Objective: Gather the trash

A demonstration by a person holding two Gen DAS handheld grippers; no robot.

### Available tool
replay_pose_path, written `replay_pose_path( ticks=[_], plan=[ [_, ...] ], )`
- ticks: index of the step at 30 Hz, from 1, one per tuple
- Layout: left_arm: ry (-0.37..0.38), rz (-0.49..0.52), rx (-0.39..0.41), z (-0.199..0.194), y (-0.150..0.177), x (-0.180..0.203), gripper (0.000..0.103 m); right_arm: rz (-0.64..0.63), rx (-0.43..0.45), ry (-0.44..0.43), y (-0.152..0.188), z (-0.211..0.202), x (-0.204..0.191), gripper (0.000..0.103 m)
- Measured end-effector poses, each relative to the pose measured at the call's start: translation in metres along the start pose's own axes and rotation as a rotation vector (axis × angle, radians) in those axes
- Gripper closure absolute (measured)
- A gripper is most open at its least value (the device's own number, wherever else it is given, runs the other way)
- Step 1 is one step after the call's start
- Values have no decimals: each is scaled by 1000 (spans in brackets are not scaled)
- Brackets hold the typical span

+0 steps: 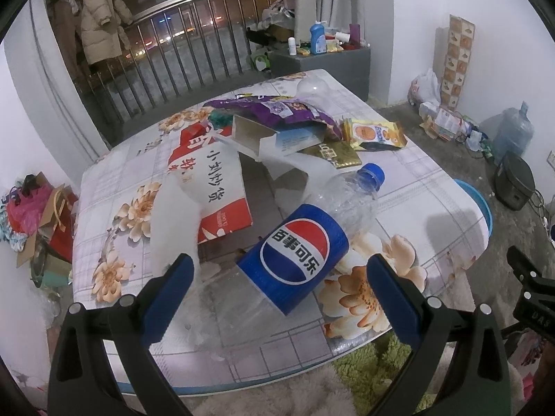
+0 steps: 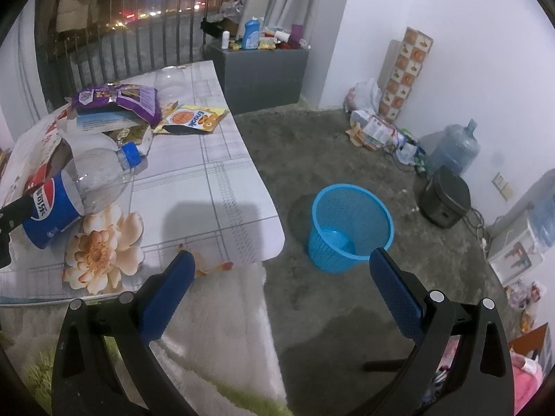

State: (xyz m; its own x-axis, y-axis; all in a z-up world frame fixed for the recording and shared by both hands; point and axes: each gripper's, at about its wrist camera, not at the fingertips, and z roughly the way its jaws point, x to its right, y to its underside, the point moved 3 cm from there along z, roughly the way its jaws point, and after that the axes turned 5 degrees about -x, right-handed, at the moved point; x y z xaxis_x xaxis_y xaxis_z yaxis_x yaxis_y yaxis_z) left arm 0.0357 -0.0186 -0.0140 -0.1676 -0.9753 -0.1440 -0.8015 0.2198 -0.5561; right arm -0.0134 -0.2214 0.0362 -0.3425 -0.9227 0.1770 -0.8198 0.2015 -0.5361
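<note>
- Trash is lying scattered over a low table covered with a flower-printed cloth [image 1: 433, 187], and the nearest piece is an empty clear plastic cola bottle with a blue label and blue cap [image 1: 298, 246].
- That bottle is lying on its side near the table's front edge, its long axis running diagonally: the base is pointing toward the front edge and the left gripper [image 1: 277, 277], and the cap is pointing away toward the far right corner.
- The left gripper is hovering directly over the bottle's lower half with its blue-padded fingers spread wide and holding nothing; the bottle's body is sitting in the gap between them.
- The right gripper [image 2: 281, 267] is also spread wide and empty, hanging off the table's front right corner over the floor, so the left one is clearly nearer the bottle.
- Because the bottle is lying slantwise to the fingers, closing on it probably calls for a slight turn of the wrist first.
- Further back toward the table's middle and far edge are lying a red and white paper bag [image 1: 211, 187], an open white cardboard box [image 1: 274, 135], a purple snack packet [image 1: 277, 109] and a yellow snack packet [image 1: 374, 135].
- A round blue mesh plastic wastebasket [image 2: 350, 228] is standing on the concrete floor just off the table's right edge, apparently empty.
</note>
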Motion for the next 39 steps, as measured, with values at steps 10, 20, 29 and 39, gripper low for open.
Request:
replay_pose_path(
  ticks=[10,20,29,39],
  plan=[
    [-11,5,-11,6,-7,6,5,10,-6,-5,-1,8,2,7],
    [-16,3,-15,8,-8,5,5,12,-6,-6,-1,9,1,7],
    [-21,-1,-19,10,-7,3,5,15,-7,-6,-2,11,1,7],
    [-21,0,-20,10,-7,3,5,16,-6,-6,-2,12,1,7]
  ],
)
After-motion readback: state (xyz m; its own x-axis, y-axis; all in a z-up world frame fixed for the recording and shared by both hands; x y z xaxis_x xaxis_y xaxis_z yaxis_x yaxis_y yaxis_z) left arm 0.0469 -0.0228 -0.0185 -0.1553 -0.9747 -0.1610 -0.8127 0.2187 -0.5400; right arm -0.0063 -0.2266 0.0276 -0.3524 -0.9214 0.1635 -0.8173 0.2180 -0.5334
